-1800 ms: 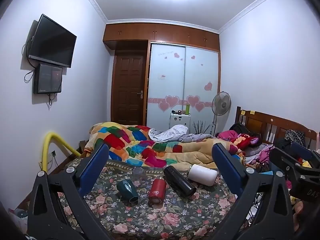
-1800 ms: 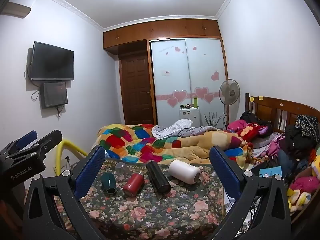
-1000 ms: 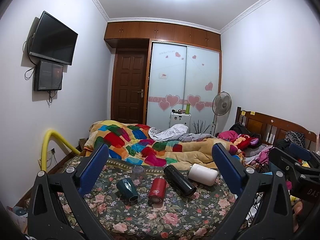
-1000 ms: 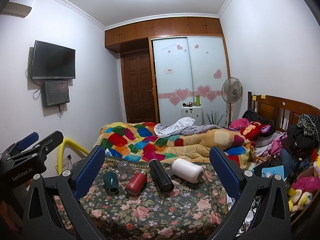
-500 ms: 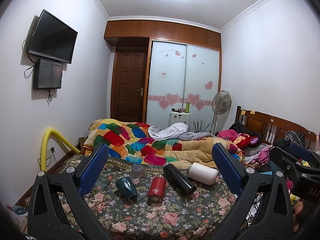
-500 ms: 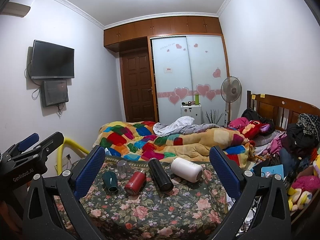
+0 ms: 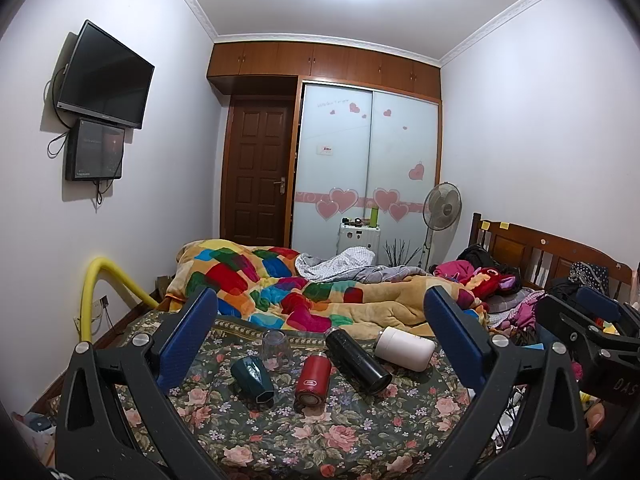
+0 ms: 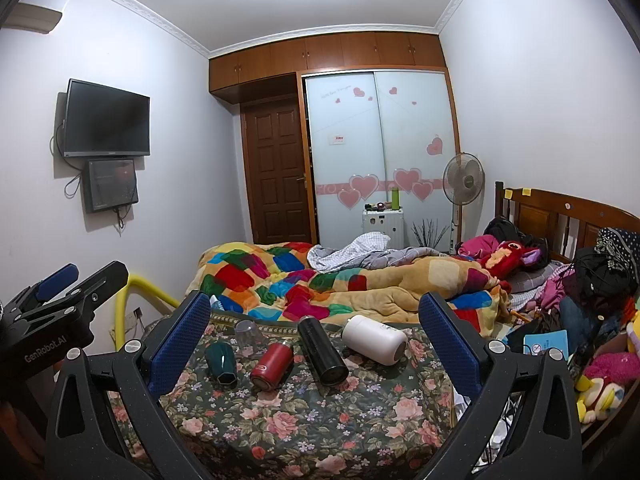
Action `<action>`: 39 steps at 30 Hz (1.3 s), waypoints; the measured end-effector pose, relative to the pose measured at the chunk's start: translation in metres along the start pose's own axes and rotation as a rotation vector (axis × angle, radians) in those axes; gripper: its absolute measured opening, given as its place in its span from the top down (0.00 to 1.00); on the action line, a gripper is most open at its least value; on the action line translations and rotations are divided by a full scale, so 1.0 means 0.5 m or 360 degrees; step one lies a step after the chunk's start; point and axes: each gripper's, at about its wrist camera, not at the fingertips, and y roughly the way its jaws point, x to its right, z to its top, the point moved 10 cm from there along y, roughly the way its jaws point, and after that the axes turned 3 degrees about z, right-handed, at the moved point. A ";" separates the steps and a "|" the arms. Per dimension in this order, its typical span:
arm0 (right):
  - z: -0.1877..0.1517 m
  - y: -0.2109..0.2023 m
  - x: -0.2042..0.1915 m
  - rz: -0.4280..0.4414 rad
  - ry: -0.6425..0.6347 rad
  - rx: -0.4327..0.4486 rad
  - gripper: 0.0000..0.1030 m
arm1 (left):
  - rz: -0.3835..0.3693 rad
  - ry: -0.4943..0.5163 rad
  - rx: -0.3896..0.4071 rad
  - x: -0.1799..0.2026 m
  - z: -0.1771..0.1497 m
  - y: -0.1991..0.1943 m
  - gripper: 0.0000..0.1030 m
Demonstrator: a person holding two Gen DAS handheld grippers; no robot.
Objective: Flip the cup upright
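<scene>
The floral-covered table (image 7: 360, 436) in front of you carries everything, its far edge against the bed with the patchwork quilt (image 7: 256, 280). Your left gripper (image 7: 320, 334) and right gripper (image 8: 316, 330) both hang above the near edge with their jaws spread wide and nothing between them; neither touches a thing.

Along the far edge toward the right corner lies a white flask (image 8: 375, 339) on its side. Just left of it a black flask (image 8: 322, 350) lies on its side too, its base pointing at you. Next left is a red flask (image 8: 271, 365), also lying down, close beside the black one. Toward the left edge lies the dark green cup (image 8: 221, 356), tipped on its side. Just behind it, near the far edge, a clear glass (image 8: 248, 331) stands mouth down.
</scene>
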 end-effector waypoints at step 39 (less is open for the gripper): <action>-0.047 0.093 0.045 -0.0037 0.0041 -0.0173 0.00 | 0.0028 -0.0046 -0.0239 -0.023 -0.074 0.139 0.00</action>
